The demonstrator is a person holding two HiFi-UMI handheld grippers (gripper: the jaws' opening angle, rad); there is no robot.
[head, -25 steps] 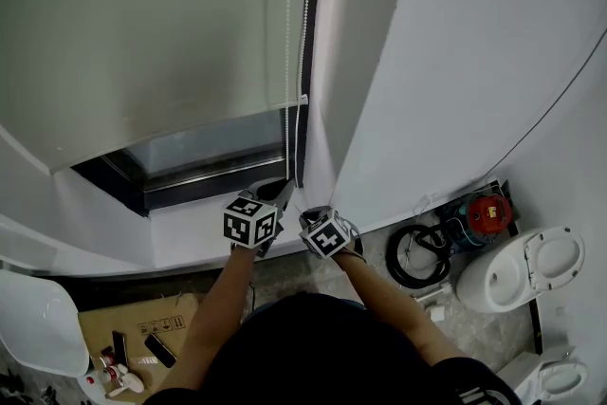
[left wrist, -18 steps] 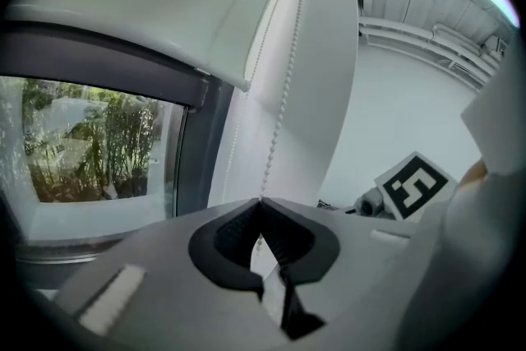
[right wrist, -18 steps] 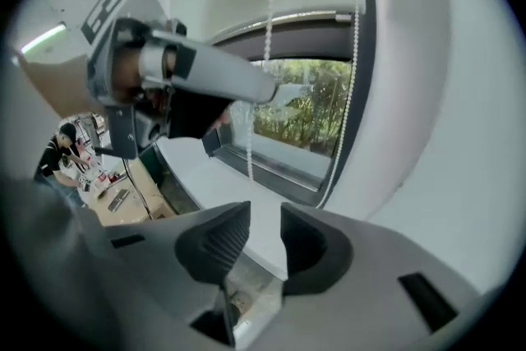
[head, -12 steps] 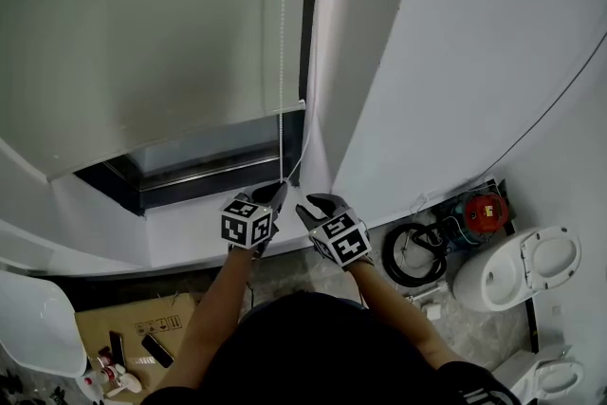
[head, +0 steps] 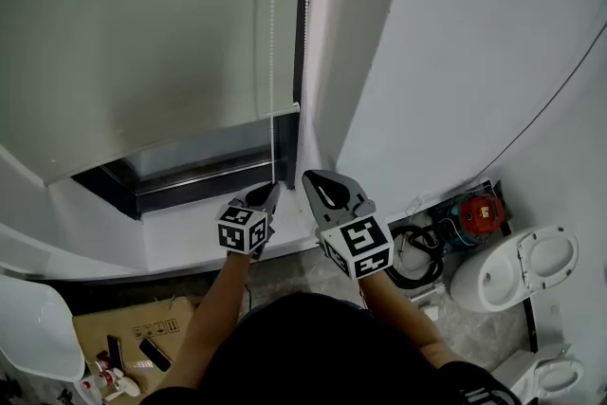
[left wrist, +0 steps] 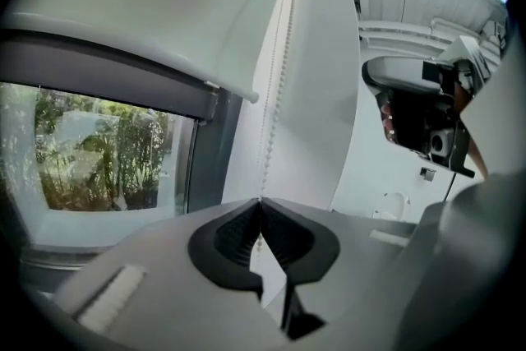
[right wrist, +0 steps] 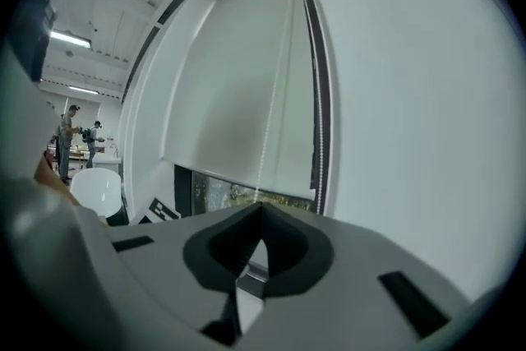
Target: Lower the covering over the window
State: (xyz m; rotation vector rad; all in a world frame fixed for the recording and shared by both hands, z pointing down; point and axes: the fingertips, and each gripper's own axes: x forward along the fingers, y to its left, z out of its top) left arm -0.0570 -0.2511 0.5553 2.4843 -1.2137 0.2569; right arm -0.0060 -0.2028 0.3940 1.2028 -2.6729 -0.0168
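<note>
A pale roller blind [head: 142, 33] covers most of the window, with a strip of glass [head: 209, 147] bare below its bottom bar. A white bead chain [head: 273, 62] hangs in front of the blind's right edge. It runs straight down into my left gripper [head: 268, 194], which is shut on it [left wrist: 261, 200]. My right gripper [head: 308, 175] is higher and to the right, by the dark frame. Its jaws have just been closing and are shut [right wrist: 261, 210]. In the right gripper view a strand [right wrist: 275, 94] lines up behind the tips, and nothing shows pinched.
On the floor at right are a white toilet [head: 526, 266], a red-topped device [head: 484, 213] and a coiled black hose [head: 417, 251]. A cardboard box [head: 123, 327] with small items lies at lower left. A white wall [head: 455, 62] borders the window's right side.
My right gripper has risen from beside the left one to above it. The chain strand now hangs straighter and further left. My left gripper has stayed put on the chain.
</note>
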